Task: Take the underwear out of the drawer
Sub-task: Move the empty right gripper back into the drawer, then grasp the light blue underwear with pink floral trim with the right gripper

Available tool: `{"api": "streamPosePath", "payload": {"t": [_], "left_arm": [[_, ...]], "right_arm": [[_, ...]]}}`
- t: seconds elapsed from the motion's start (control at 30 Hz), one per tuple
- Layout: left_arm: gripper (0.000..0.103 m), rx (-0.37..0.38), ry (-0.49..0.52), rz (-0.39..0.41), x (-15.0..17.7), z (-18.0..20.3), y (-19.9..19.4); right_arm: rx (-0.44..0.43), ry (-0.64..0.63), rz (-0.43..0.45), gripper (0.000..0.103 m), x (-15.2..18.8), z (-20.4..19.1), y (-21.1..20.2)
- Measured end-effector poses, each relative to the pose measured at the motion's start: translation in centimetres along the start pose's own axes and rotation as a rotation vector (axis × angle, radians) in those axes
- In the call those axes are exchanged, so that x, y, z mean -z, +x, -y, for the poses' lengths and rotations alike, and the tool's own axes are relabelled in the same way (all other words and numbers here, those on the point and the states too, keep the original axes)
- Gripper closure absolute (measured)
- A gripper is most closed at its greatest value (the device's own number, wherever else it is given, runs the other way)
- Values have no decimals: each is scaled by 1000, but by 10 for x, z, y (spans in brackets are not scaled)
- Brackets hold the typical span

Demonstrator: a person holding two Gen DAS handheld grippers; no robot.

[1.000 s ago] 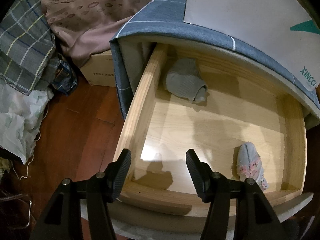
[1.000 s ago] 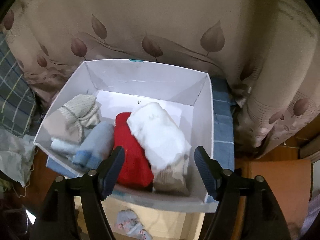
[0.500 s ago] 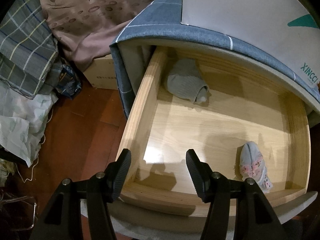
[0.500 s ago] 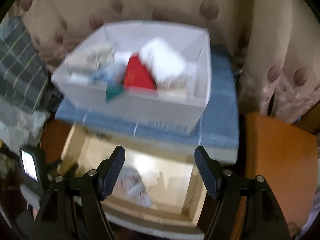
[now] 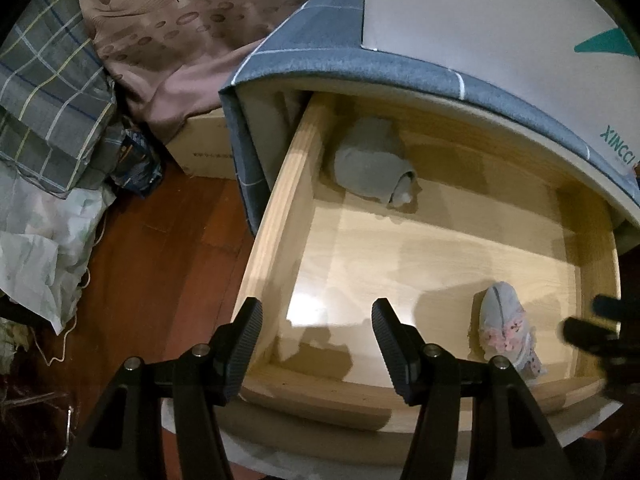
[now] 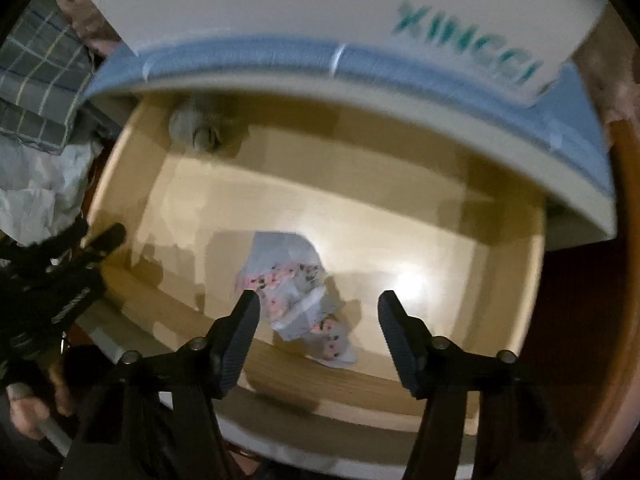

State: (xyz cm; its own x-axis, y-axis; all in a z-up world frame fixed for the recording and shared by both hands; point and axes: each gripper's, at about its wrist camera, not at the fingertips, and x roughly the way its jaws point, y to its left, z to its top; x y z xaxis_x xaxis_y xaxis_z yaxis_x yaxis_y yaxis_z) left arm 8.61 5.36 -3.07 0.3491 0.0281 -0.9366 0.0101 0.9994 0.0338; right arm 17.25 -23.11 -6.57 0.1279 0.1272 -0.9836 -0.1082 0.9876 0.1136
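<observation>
The wooden drawer [image 5: 276,216] stands pulled open. A white underwear with pink print [image 5: 508,320] lies at its front right; it also shows in the right wrist view [image 6: 296,288]. A rolled grey underwear [image 5: 372,168] lies in the back left corner, also seen blurred in the right wrist view [image 6: 196,124]. My left gripper [image 5: 316,332] is open and empty above the drawer's front left corner. My right gripper [image 6: 318,324] is open and empty, hovering just above the pink-print underwear; it enters the left wrist view at the right edge [image 5: 596,320].
A white box [image 5: 500,12] stands on the blue-grey cloth covering the cabinet top [image 5: 320,32]. A cardboard box [image 5: 200,148], plaid fabric [image 5: 44,92] and plastic bags [image 5: 36,240] lie on the wooden floor to the left.
My right gripper swung down from the white box to above the drawer, over the pink-print underwear. The left gripper stayed almost still and open.
</observation>
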Motion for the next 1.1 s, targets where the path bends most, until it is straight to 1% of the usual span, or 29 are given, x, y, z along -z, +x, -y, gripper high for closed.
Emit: {"api": "streamPosePath", "payload": {"t": [0.13,0.33,0.47,0.6,0.7,0.83,0.93,1.1], "left_arm": [[45,9,-20,1,-1,-5,0],[45,9,-15,-1,-1,-2,0],[45,11,-14,-10,-1,-2,2],[45,11,-16,-12,-1,-2,2],[45,9,-14,-15,-1,-2,3],[45,8,-15,-14,-1,-2,3],[45,9,-14,-15,-1,-2,3],[45,12,-16,-19,0,-2,4]], "right_arm": [[-16,3,-44,46,-5,-9,26],[0,-14,-101,46,-13,-19,56],[-11,-13,-147,52,-14,-21,72],[5,-11,-194,56,-14,-21,85],[-7,10,-213,59,-14,-19,87],[-6,27,-226,69,-11,-10,87],[14,36,-227,70,-5,-6,84],[37,69,-233,70,7,12,82]]}}
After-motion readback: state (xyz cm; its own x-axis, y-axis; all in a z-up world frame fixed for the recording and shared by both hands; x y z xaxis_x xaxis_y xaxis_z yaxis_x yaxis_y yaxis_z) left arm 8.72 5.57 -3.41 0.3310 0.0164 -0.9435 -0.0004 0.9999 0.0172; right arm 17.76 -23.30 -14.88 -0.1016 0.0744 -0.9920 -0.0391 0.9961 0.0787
